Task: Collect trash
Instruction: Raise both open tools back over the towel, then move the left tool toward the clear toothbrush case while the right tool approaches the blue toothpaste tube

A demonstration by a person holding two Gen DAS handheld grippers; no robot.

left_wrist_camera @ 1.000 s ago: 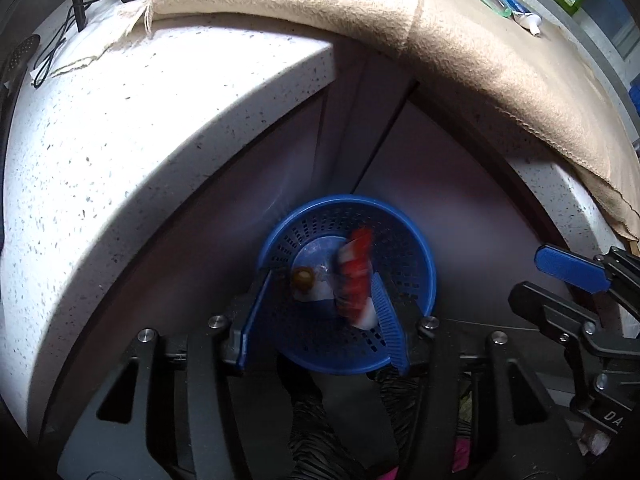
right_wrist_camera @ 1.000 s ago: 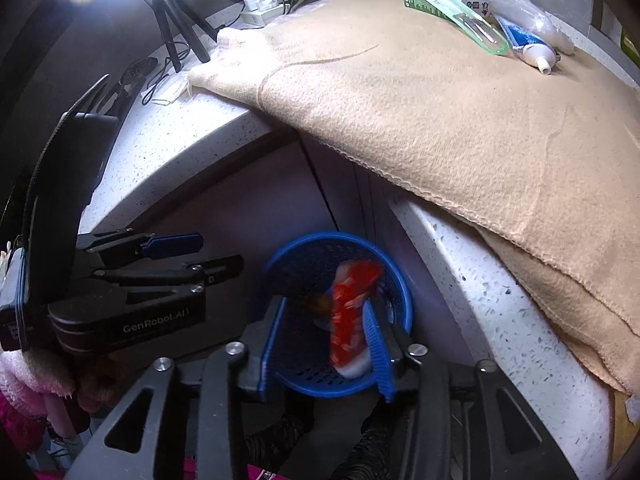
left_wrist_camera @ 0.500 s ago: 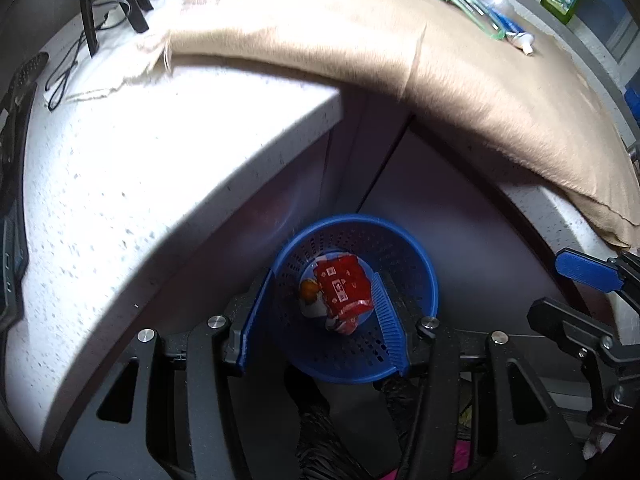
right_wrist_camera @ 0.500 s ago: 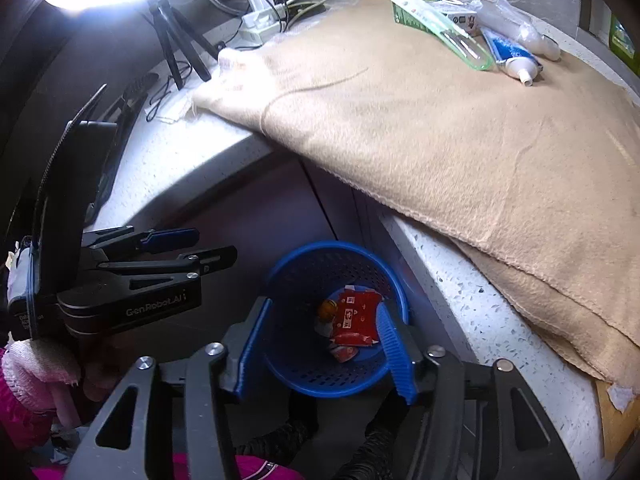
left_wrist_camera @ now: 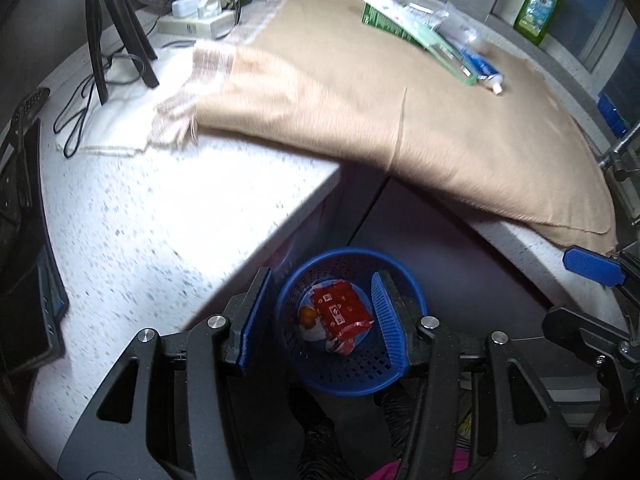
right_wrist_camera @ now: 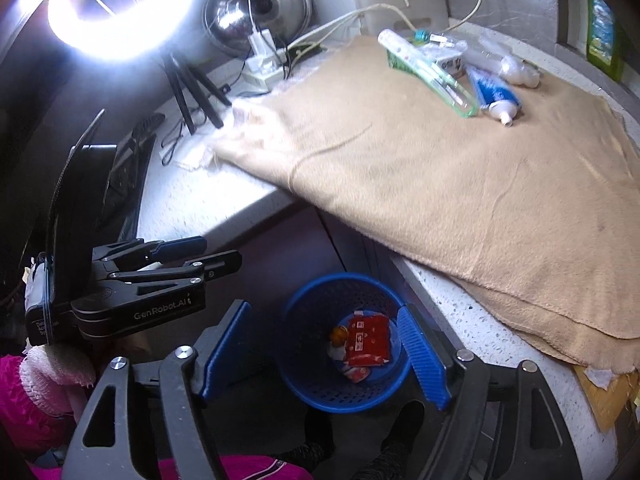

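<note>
Trash on the bench is what the coming move turns on, and it lies up and ahead of both tools, at the far right of the tan cloth (right_wrist_camera: 460, 184): a clear green-edged toothbrush case (right_wrist_camera: 432, 70), a blue-and-white toothpaste tube (right_wrist_camera: 494, 96) and some clear plastic wrapping (right_wrist_camera: 496, 60), bunched together and touching one another. Whether every one of them counts as rubbish I cannot tell. The case and tube lie with their long axes running from far left to near right across the cloth, the tube's cap pointing toward the bench's near edge.

Below the bench (left_wrist_camera: 168, 216) edge, on the floor, stands the blue basket (right_wrist_camera: 304, 376), and a red wrapper (right_wrist_camera: 366, 340) with an orange scrap (right_wrist_camera: 338, 334) beside it lies at its bottom.

Right hand-held gripper (right_wrist_camera: 324, 356) hangs over the basket with its jaws spread wide and nothing between them. Left hand-held gripper (left_wrist_camera: 320, 320) is likewise over the basket, jaws wide and empty.

By my reading the right one sits on the cloth's side and is the nearer to the cluster, so it would reach up and forward, turning to close across the tube's short width.
</note>
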